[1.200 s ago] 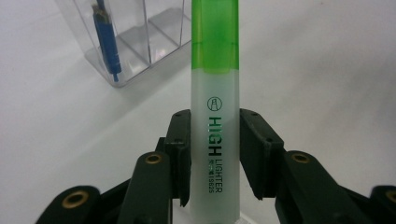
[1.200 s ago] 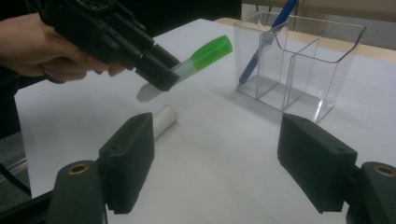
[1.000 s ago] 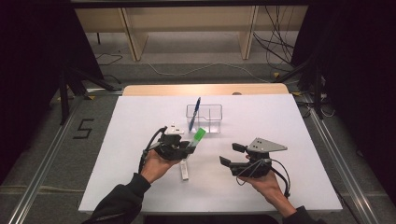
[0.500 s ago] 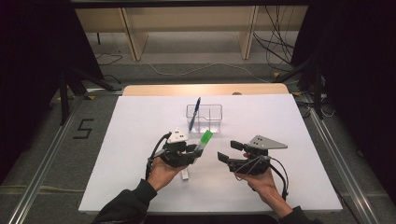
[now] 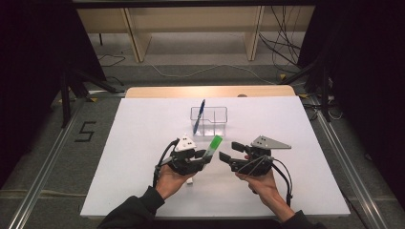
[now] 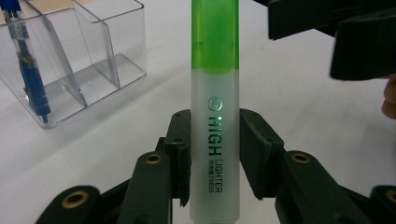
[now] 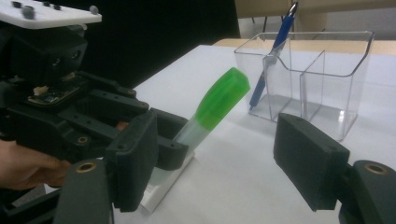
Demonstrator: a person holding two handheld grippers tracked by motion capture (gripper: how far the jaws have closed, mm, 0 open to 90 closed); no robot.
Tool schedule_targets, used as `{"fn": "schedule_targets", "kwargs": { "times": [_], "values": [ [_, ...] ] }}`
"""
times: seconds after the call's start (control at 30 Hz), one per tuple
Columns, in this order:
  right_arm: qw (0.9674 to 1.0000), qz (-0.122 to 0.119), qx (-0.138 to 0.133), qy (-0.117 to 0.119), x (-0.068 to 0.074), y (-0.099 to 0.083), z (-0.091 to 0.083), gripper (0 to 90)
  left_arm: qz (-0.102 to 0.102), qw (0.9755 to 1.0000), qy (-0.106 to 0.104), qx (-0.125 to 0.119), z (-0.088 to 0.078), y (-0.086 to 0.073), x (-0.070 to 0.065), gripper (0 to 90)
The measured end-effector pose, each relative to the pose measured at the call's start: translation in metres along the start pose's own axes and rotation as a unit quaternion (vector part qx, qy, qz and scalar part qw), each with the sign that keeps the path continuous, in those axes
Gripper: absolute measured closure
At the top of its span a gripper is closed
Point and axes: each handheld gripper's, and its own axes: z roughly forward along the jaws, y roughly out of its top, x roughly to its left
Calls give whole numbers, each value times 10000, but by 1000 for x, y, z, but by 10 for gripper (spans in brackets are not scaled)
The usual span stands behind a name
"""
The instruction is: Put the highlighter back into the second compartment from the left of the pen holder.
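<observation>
- Highlighter [image 6: 215, 116] with green cap [image 5: 215, 142] is sitting clamped in the left tongs [image 5: 204, 157], pads pressing on its pale barrel, cap pointing up and toward the clear organizer [image 5: 209, 121]; the whole thing is hovering over the middle of the counter [image 5: 143, 143], nearer the front edge.
- Right tongs [image 5: 228, 152] are standing wide with nothing between the pads, just beside the cap; the jaws have just been closing a little.
- Organizer is sitting toward the back edge, a blue pen [image 5: 200, 114] leaning in its left compartment.
- Small white object [image 5: 190, 181] is lying on the counter under the left hand [image 5: 169, 179]; what it is cannot be told.
- Judged step: right tongs lining up on the cap, probably to pull it off.
- Risk: closing off-centre is likely to skate off the rounded cap.
- Risk: pulling at an angle to the barrel could twist the highlighter out of the left grip, dropping it.
- Risk: a freed cap may pop loose and roll away.
</observation>
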Motion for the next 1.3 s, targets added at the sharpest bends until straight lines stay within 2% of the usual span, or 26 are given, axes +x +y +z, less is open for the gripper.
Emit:
{"fn": "schedule_targets", "kwargs": {
  "times": [0.17,0.37,0.9,1.3],
  "values": [
    [9999,119,36,24,1,0,6,343,89,9999,1,-50,1,1,-6,659],
    [9994,337,68,64,-1,1,12,395,82,9998,14,-152,0,1,-10,660],
    [9978,599,79,276,2,1,24,544,229,9991,68,-347,-1,2,-18,659],
    [9965,738,76,373,2,0,28,634,309,9988,80,-380,-2,2,-21,659]
  ]
}}
